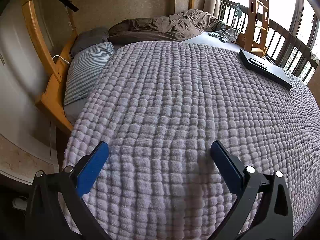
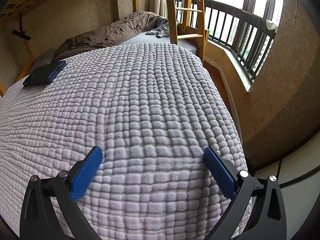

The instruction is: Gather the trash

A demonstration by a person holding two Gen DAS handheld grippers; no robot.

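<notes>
Left wrist view: your left gripper [image 1: 159,150] has its jaws spread wide, holding nothing, over the blanket [image 1: 180,100]. Right wrist view: your right gripper [image 2: 153,153] is the same. Can't spot any trash, just a dark case [image 2: 45,74].

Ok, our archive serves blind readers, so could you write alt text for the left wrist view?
The open left gripper hovers over a bed's lilac quilt, holding nothing. A dark flat case lies on the quilt at far right; a striped pillow and brown duvet lie beyond.
</notes>
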